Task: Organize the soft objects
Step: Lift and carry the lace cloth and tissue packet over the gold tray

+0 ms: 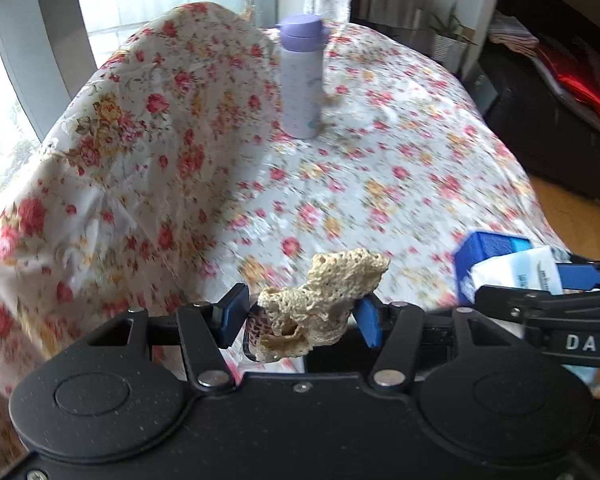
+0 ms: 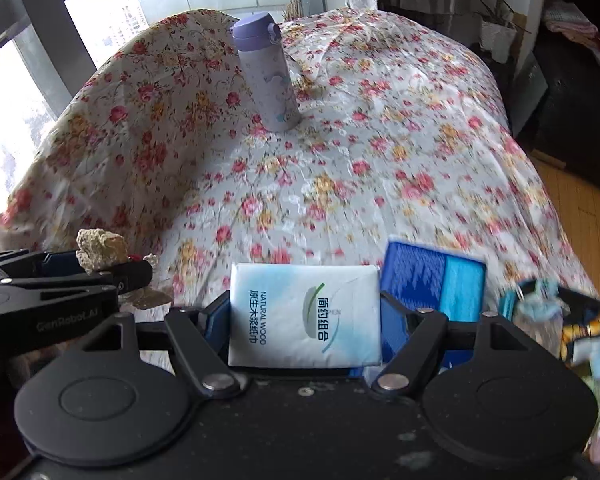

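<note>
The left gripper [image 1: 300,314] pinches a crumpled beige crochet lace cloth [image 1: 320,300] by a loose fold, while the right gripper [image 2: 304,316] clamps a glossy white soft pack of paper tissues [image 2: 304,316] just above the near table edge; the limp lace could slip out, and the slick wrapper might slide free. Beside the pack sits a rigid blue rectangular box [image 2: 436,292]. Farther back, a smooth lilac insulated bottle [image 2: 266,76] stands upright on the shiny, wrinkled floral tablecloth [image 2: 380,152], liable to topple if bumped.
</note>
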The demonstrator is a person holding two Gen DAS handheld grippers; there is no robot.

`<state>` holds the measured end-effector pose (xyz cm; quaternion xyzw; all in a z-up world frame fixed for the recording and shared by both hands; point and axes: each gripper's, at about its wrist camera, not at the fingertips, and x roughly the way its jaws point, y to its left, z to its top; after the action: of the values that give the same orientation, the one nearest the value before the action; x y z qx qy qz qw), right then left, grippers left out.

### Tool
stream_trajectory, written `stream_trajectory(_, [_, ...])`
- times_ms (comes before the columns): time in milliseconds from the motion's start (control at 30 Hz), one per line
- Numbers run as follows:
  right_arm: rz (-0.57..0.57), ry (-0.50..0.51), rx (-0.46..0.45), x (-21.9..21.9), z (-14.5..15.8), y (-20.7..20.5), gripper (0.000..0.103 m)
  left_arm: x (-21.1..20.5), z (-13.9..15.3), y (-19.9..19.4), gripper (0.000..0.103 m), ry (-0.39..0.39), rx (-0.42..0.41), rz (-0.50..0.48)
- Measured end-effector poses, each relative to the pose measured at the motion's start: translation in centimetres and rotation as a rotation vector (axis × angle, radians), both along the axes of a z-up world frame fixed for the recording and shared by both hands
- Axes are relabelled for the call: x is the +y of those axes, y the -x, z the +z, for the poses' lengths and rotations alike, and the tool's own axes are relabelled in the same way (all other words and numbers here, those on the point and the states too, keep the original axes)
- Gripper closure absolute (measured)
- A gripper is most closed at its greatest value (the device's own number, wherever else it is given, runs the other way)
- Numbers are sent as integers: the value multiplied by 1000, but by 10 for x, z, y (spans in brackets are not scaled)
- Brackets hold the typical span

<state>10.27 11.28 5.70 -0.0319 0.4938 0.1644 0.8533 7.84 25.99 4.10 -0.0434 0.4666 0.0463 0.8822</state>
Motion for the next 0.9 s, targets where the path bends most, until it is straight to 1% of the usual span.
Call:
stream_trajectory(100, [-17, -16, 17, -13, 0, 22, 30, -14, 0, 15, 49, 20, 18, -28])
stream_trajectory(200, [-23, -20, 44, -23, -7, 45, 30, -30, -1, 29, 49, 15, 35, -63])
stream_trajectory(367, [-51, -32, 86, -43, -21, 77, 30, -54, -6, 53, 49, 10, 64, -112])
stream_trajectory(533, [-99, -43, 131, -70, -38, 104, 30, -79, -15, 69, 49, 12, 97, -165])
stream_trajectory(667, [-151, -53, 153, -95, -46, 121, 30, -103, -17, 73, 49, 12, 110, -224])
stream_trajectory(800, [-233, -76, 165, -125, -49, 131, 30, -130, -13, 71, 49, 16, 108, -291])
stream_trajectory(900, [-298, -63, 165, -150, -50, 136, 30, -148, -7, 66, 49, 24, 102, -338])
